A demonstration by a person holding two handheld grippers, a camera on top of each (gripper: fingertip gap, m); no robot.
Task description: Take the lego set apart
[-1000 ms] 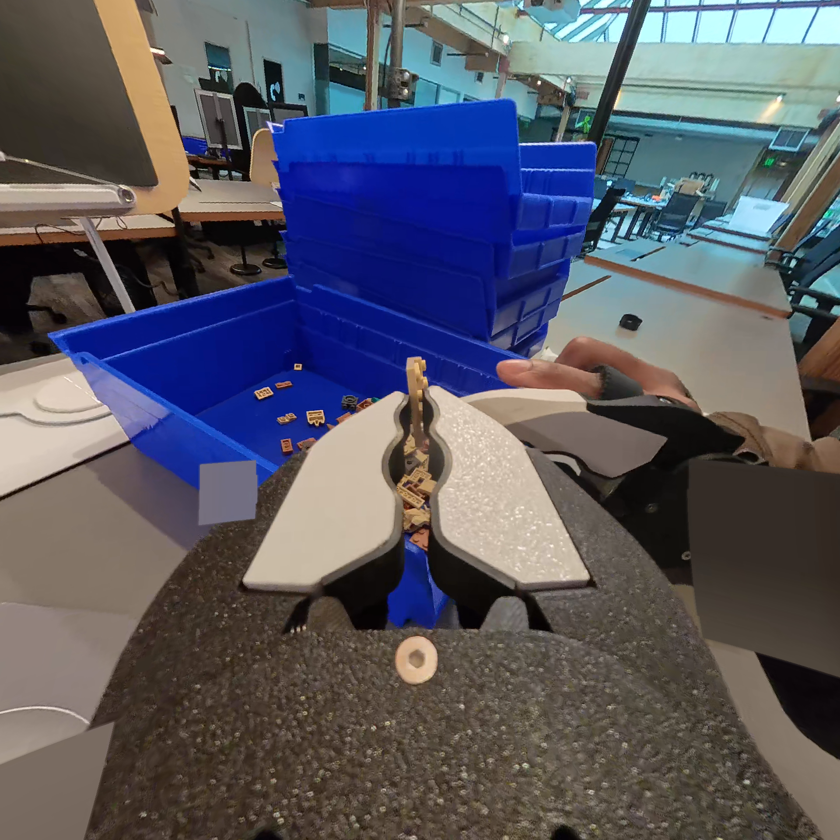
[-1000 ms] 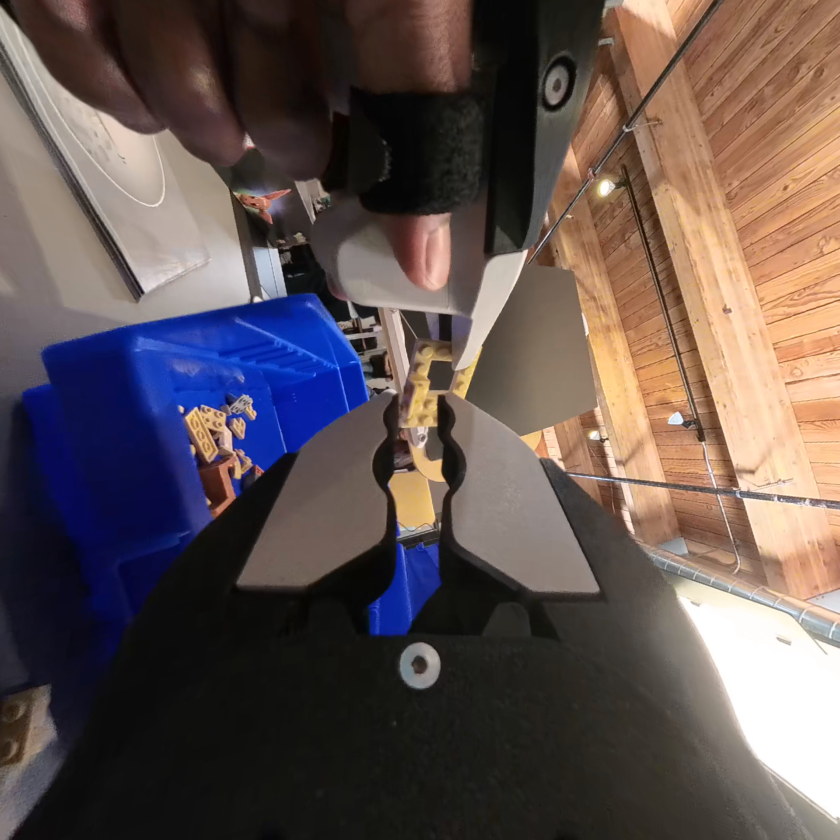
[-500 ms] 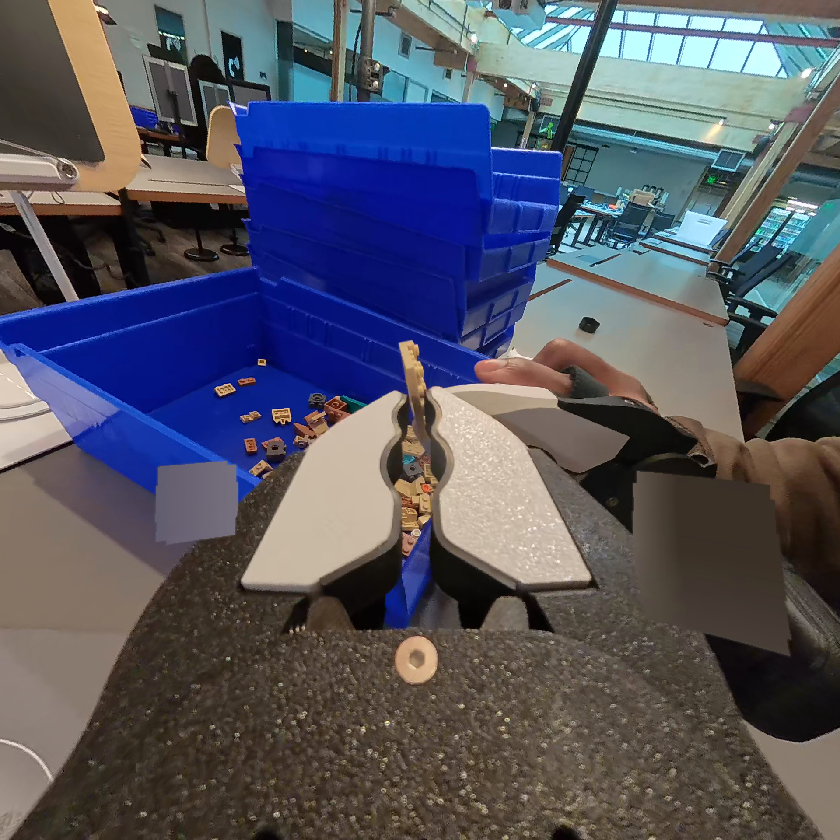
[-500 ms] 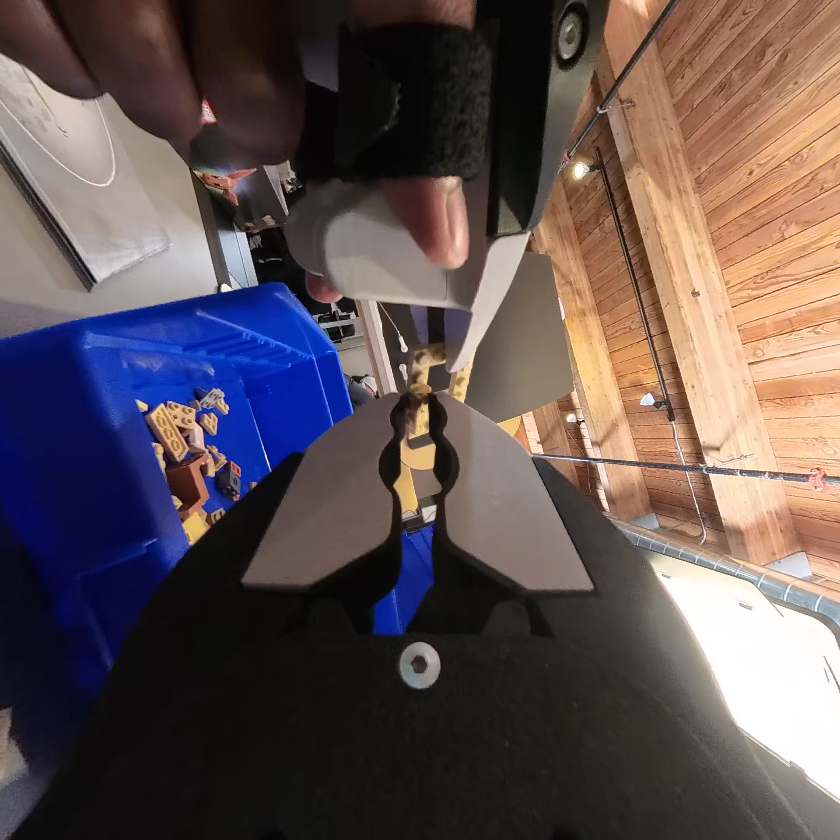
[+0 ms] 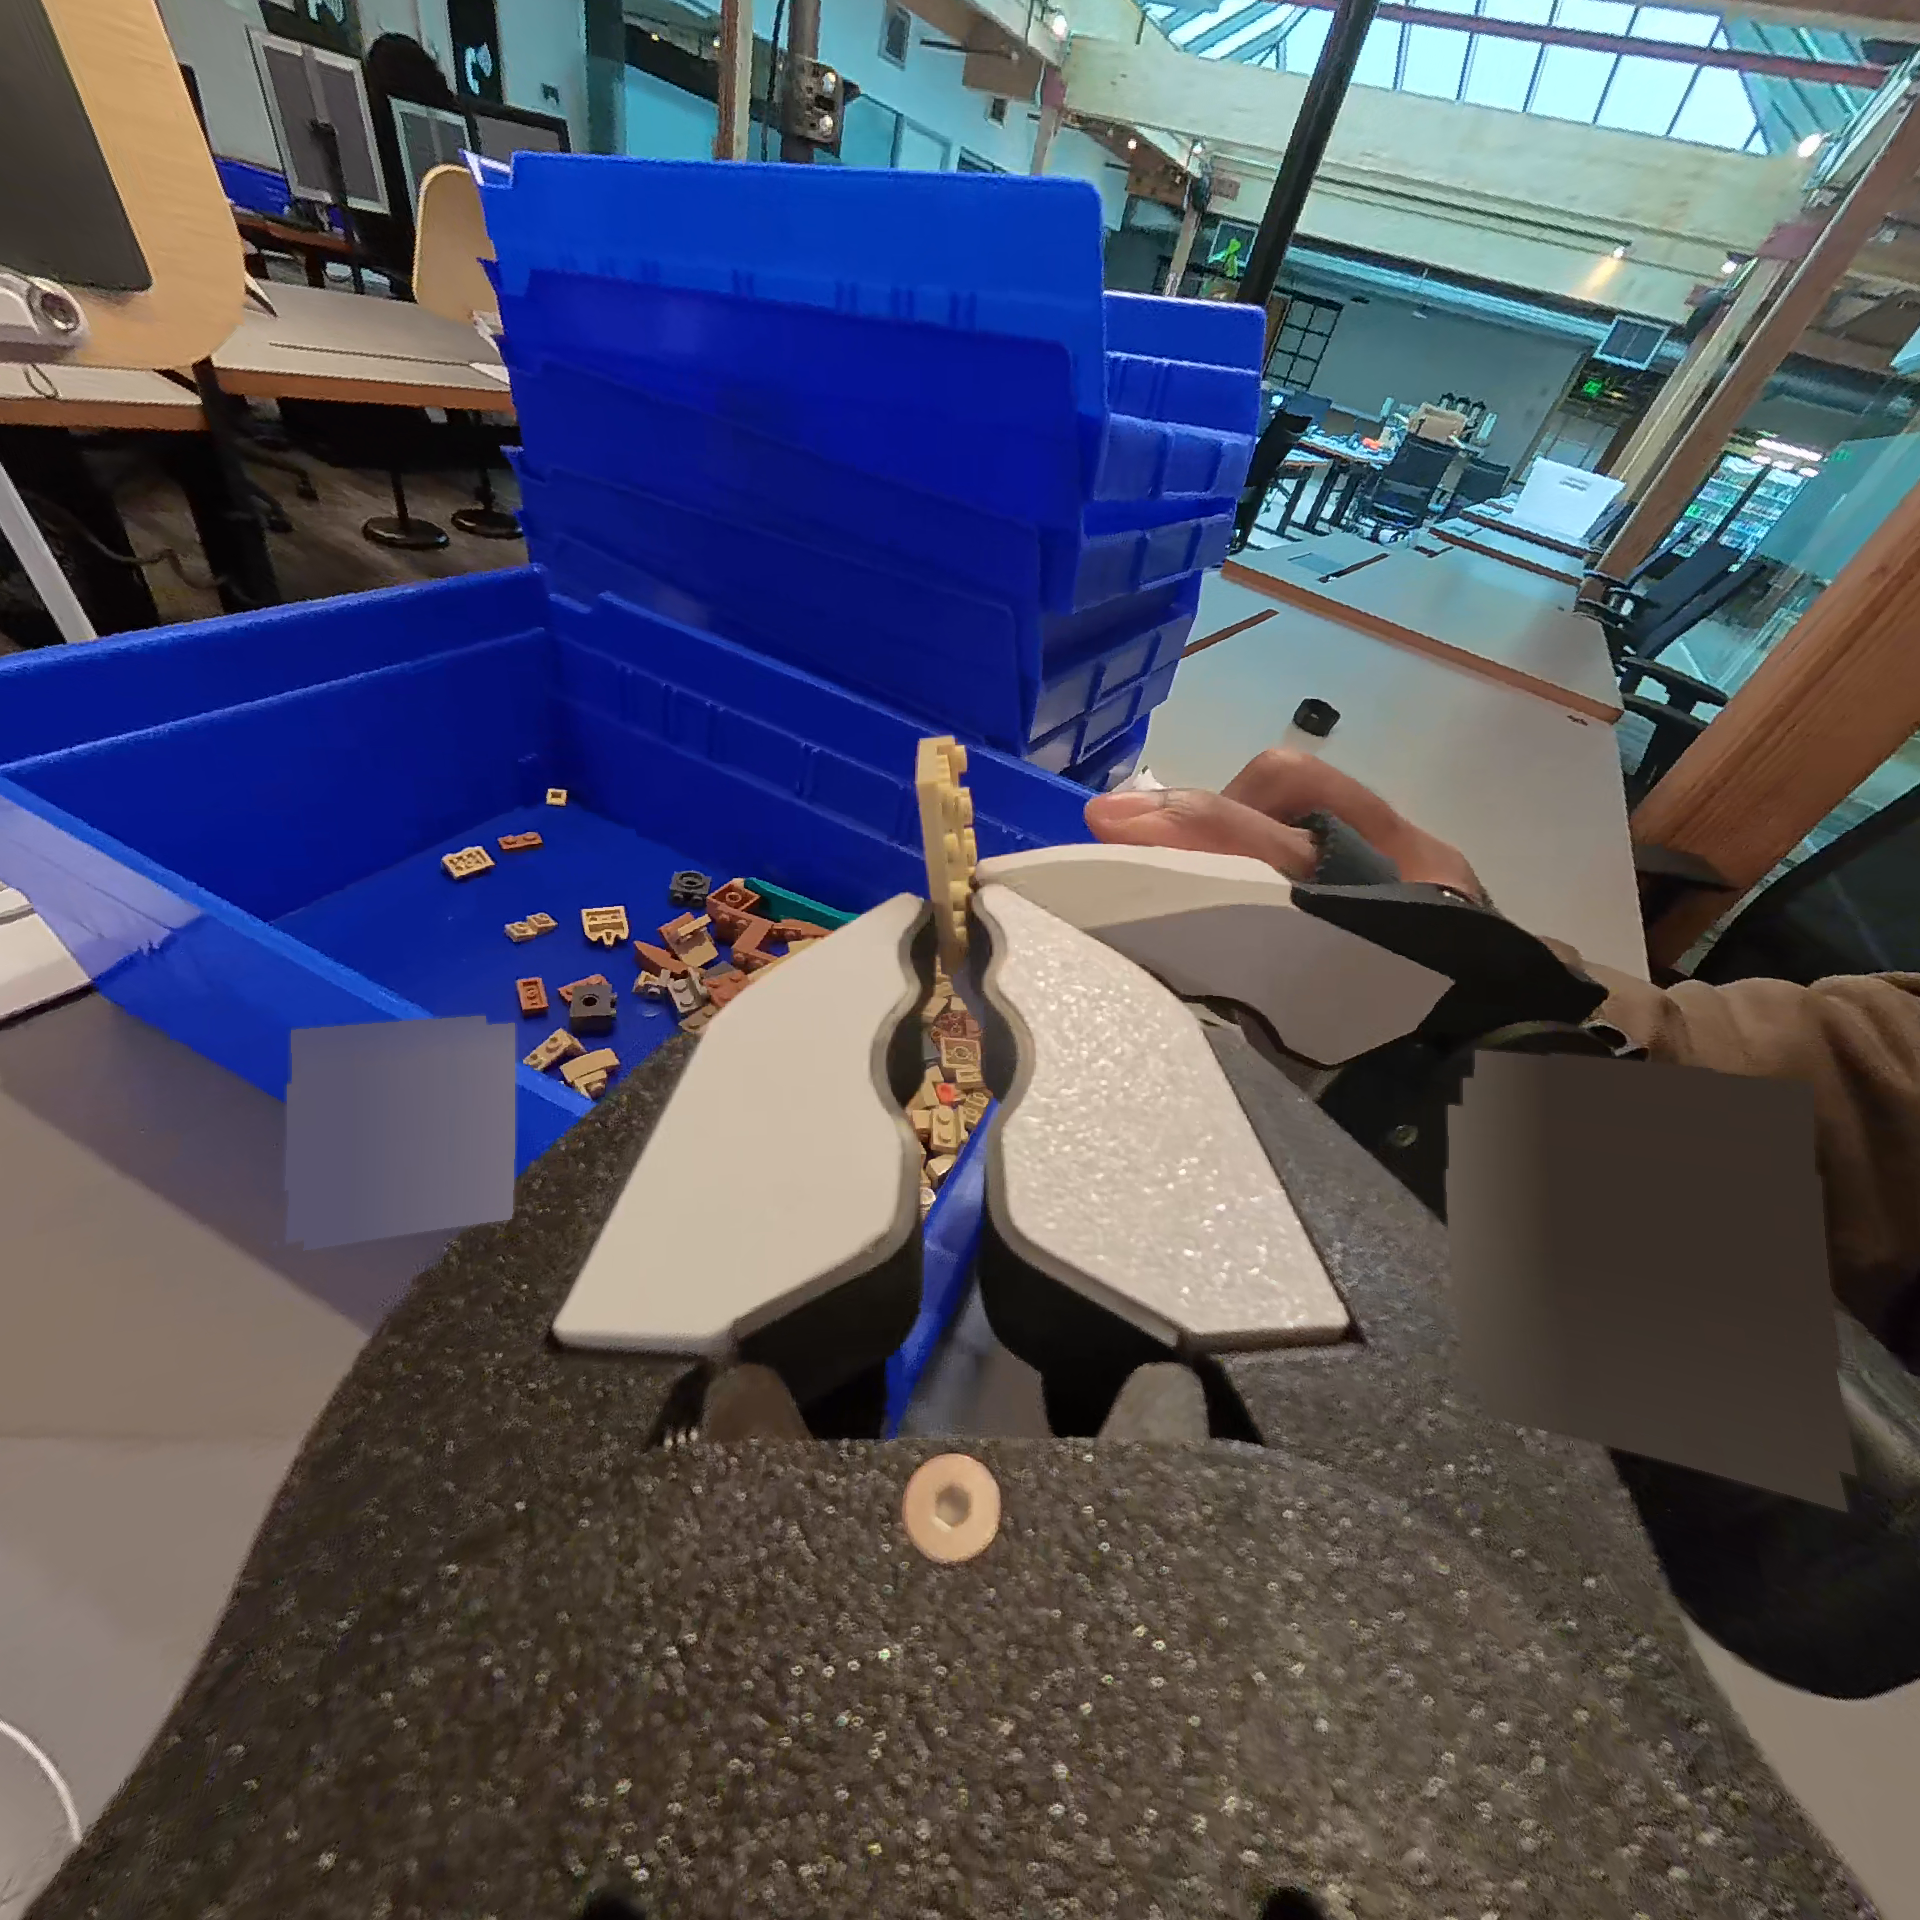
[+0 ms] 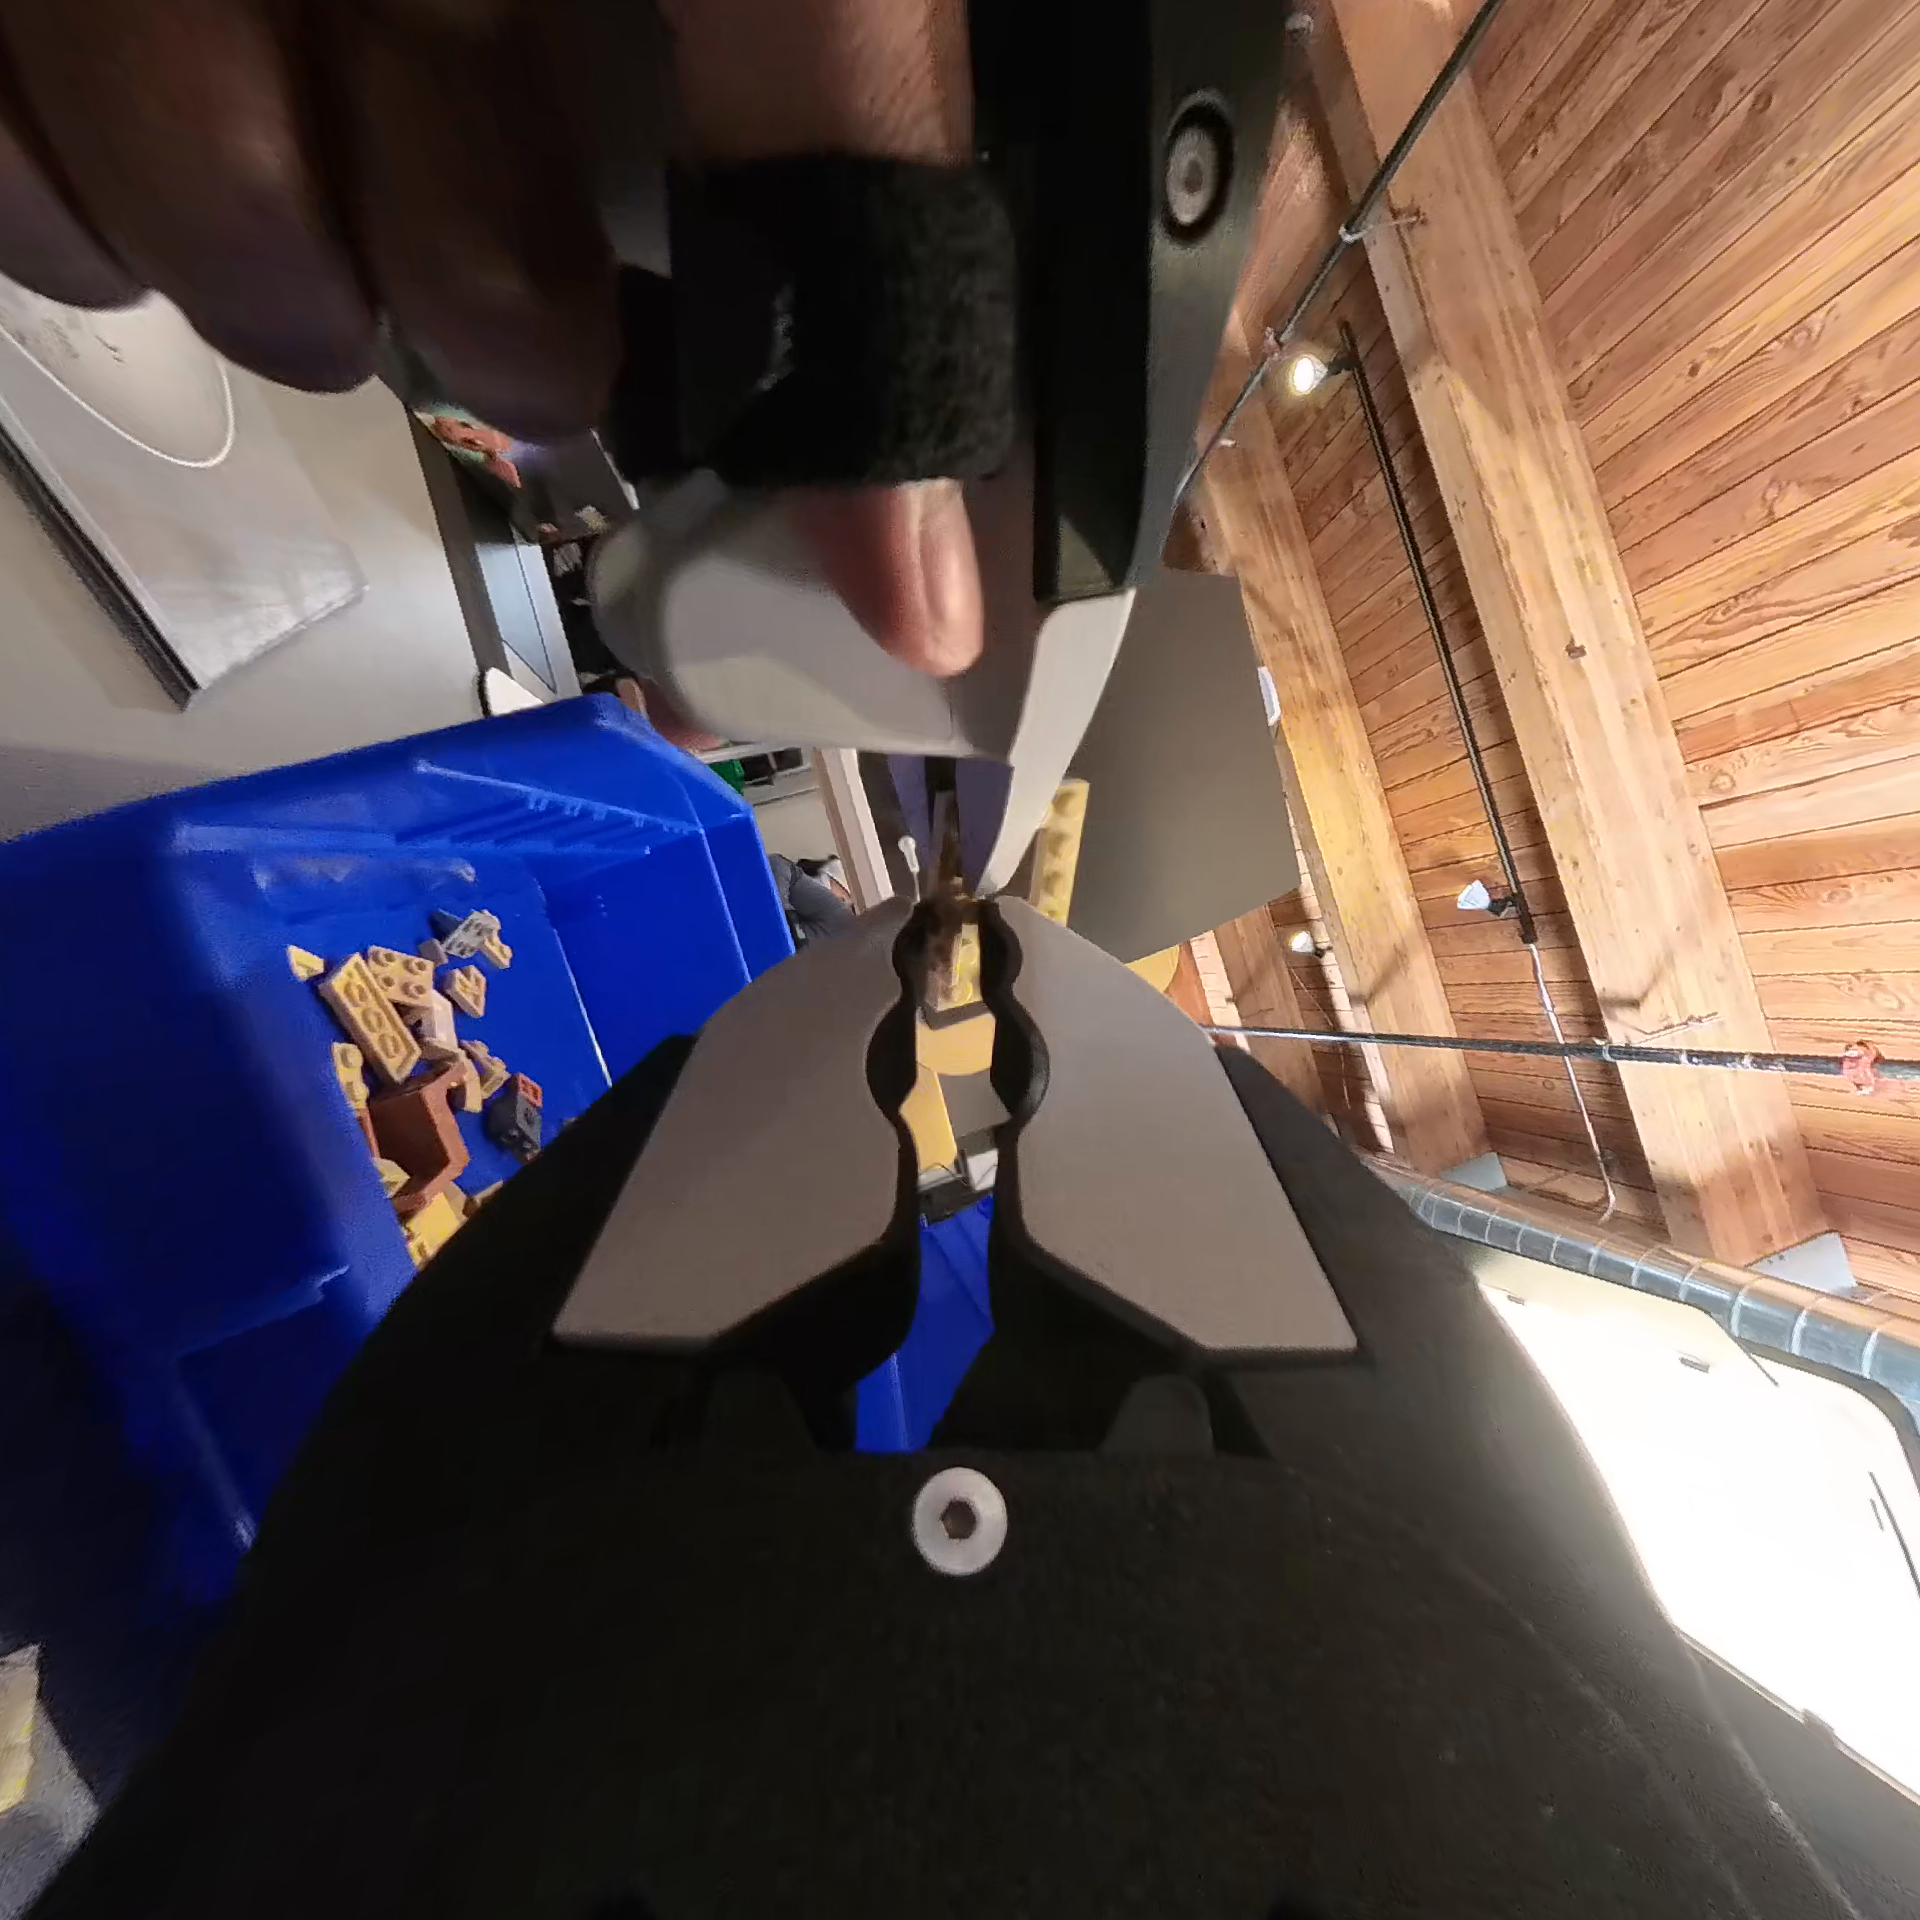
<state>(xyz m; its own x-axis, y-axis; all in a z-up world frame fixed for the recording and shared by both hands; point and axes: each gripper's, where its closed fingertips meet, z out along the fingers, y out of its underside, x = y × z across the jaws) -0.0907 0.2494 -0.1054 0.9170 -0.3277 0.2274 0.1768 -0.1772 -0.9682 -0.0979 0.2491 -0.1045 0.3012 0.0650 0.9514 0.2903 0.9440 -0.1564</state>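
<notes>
My left gripper (image 5: pixel 948 906) is shut on a thin tan studded plate (image 5: pixel 943 821), which stands upright out of its tips above the open blue bin (image 5: pixel 260 748). The right gripper's finger (image 5: pixel 1081 873) comes in from the right and its tip touches the plate. In the right wrist view my right gripper (image 6: pixel 948 912) is shut on a small dark brown piece (image 6: pixel 940 935), right against the tan plate (image 6: pixel 1065 842). The left gripper's fingers (image 6: pixel 831 665) and the hand (image 6: pixel 416 156) holding it hang just above.
Loose tan and brown bricks (image 5: pixel 665 956) lie on the open bin's floor and also show in the right wrist view (image 6: pixel 405 1008). A tall stack of blue bins (image 5: pixel 831 416) stands behind it. Grey tabletop (image 5: pixel 1403 748) extends to the right, with a small black cap (image 5: pixel 1317 715). Both grippers' tips are close together, under 4 cm apart.
My right jaws have narrowed from clearly apart to shut on the small brown piece at the plate. My left gripper has kept its hold on the tan plate and shifted slightly.
</notes>
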